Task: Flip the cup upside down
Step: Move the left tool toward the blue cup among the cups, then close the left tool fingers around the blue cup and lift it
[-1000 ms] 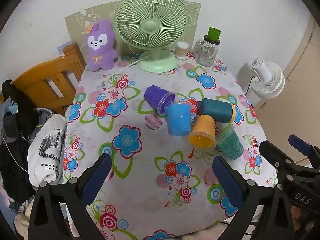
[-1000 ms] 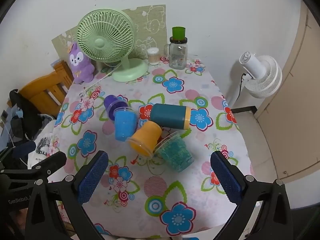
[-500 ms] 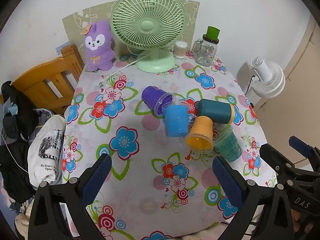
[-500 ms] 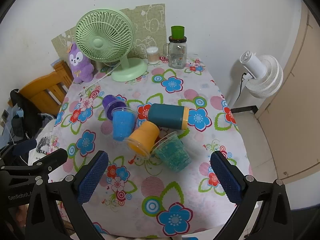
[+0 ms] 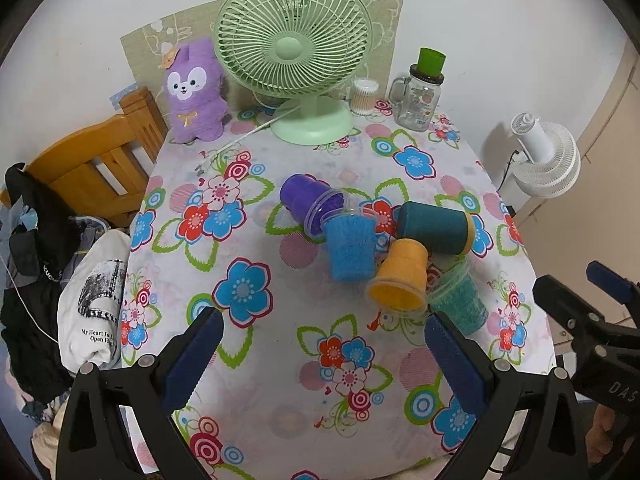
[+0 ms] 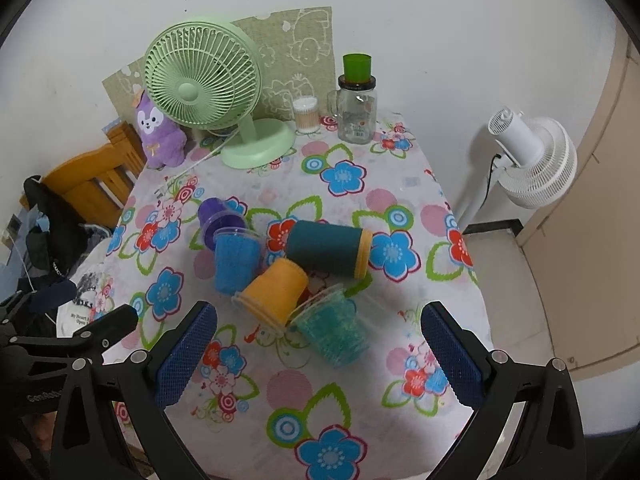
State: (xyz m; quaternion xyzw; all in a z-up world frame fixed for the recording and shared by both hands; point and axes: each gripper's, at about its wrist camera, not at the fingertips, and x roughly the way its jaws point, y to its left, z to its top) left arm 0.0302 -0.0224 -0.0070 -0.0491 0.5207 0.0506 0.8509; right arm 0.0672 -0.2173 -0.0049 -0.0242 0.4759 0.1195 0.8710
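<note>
Both pairs of jaws stand wide open over the near edge of the bench (image 6: 400,208) and hold nothing. The left gripper (image 5: 320,356) has bare flowered cloth between its jaws; the right gripper (image 6: 318,354) has the green cup (image 6: 334,330) lying just ahead of its gap, a little left of centre.

By my reading this is the approach, with no cup gripped yet. The next move calls for picking one cup out of the cluster, closing on its wall, lifting it free of its neighbours and setting it down on its rim. The cups touch one another, so taking one may roll the rest.

Counting from the jaws outward, there are five cups on their sides in one bunch: the green cup nearest the right jaws, the orange cup (image 6: 274,294) touching it with its mouth toward the grippers, the blue cup (image 6: 236,262) ahead of the left pad of the right gripper, the dark teal cup (image 6: 330,248) with a yellow rim beyond, and the purple cup (image 6: 218,218) farthest, touching the blue one.

Past the cups, along the far edge, stand one green desk fan (image 5: 298,52), one purple plush toy (image 5: 194,92), one glass jar (image 5: 418,94) and one small tub of cotton swabs (image 5: 363,96). Off the bench to the right is one white fan (image 6: 528,156); to the left, one wooden chair (image 5: 92,160).
</note>
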